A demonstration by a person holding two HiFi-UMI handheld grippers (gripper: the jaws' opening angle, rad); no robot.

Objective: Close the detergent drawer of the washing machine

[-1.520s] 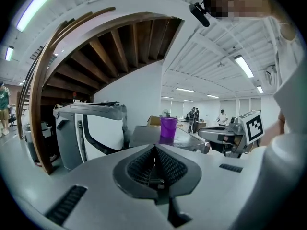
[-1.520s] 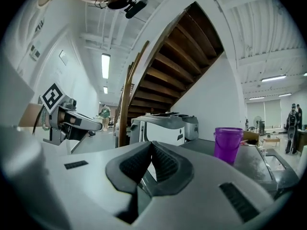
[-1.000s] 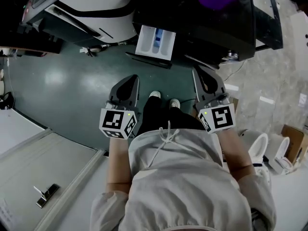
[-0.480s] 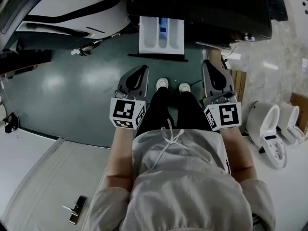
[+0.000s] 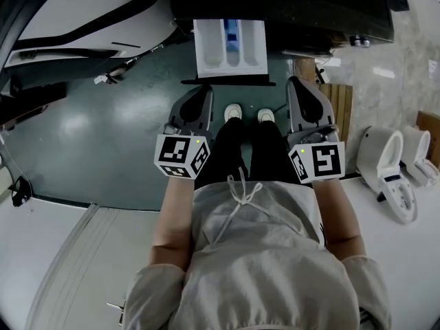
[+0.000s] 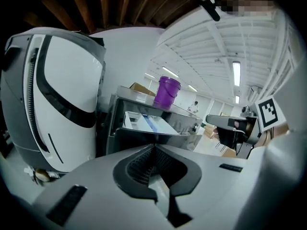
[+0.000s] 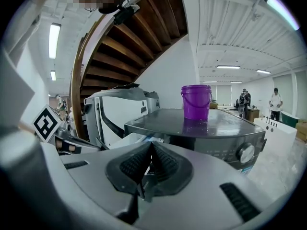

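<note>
The detergent drawer point(image 5: 230, 47) stands pulled out from the dark washing machine point(image 5: 289, 5), its white compartments showing from above. My left gripper point(image 5: 204, 90) is shut and empty, just short of the drawer's front left corner. My right gripper point(image 5: 295, 82) is also shut and empty, to the right of the drawer front and below the machine's panel. The open drawer point(image 6: 144, 122) lies just beyond my left gripper point(image 6: 153, 147) in the left gripper view. In the right gripper view, my right gripper point(image 7: 151, 145) faces the washing machine point(image 7: 216, 131) and a sliver of the drawer point(image 7: 142, 139).
A purple bucket point(image 7: 195, 101) sits on top of the washing machine. A large white machine point(image 5: 75, 19) stands to the left. White toilets point(image 5: 388, 177) and a wooden crate point(image 5: 337, 108) lie on the right. My shoes point(image 5: 234, 112) are below the drawer. People point(image 7: 276, 102) stand far off.
The drawer has come to lie straight ahead and closer in the head view. Both grippers, still shut, have moved nearer to the drawer front.
</note>
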